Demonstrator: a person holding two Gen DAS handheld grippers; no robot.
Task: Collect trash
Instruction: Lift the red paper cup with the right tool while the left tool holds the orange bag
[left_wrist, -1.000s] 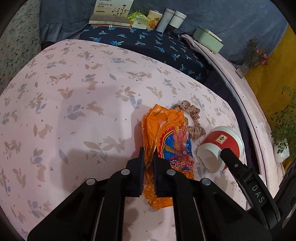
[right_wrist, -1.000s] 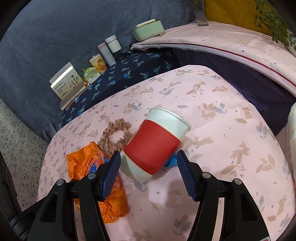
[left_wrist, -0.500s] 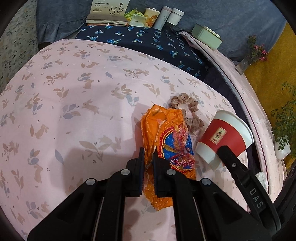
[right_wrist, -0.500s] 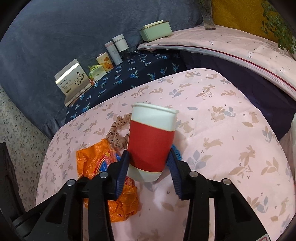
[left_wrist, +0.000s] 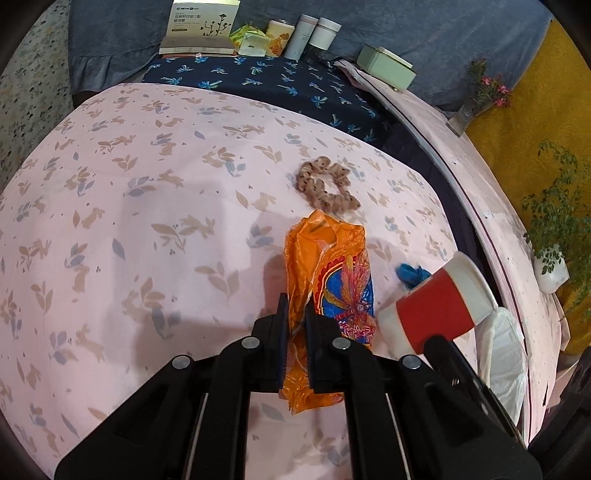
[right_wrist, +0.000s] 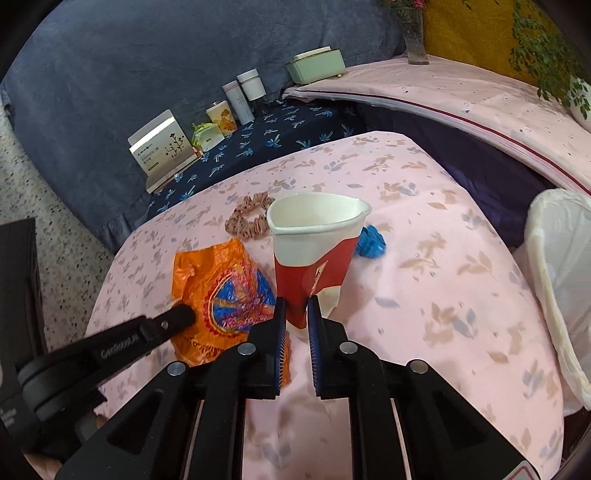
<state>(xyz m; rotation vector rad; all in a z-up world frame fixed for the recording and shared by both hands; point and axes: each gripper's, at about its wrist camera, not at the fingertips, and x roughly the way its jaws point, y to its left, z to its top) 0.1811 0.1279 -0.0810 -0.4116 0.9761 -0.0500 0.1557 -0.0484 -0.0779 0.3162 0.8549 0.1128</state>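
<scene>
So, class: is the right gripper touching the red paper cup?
Touching. The right wrist view shows the right gripper with both pads pressed on the red paper cup, whose lower wall is squashed flat between them.

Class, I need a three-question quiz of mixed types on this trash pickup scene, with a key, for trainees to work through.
1. True or false: the right gripper is squeezing a red and white paper cup so that its rim is bent out of round.
2. What does the left gripper hold?
A. the scrunchie
B. the orange wrapper
C. the blue scrap
3. Fill in: at the right edge of the right wrist view stands a bin lined with a ____ bag.

Key
1. True.
2. B: the orange wrapper is pinched; the scrunchie and blue scrap lie on the pink sheet.
3. White; see the bag.
</scene>
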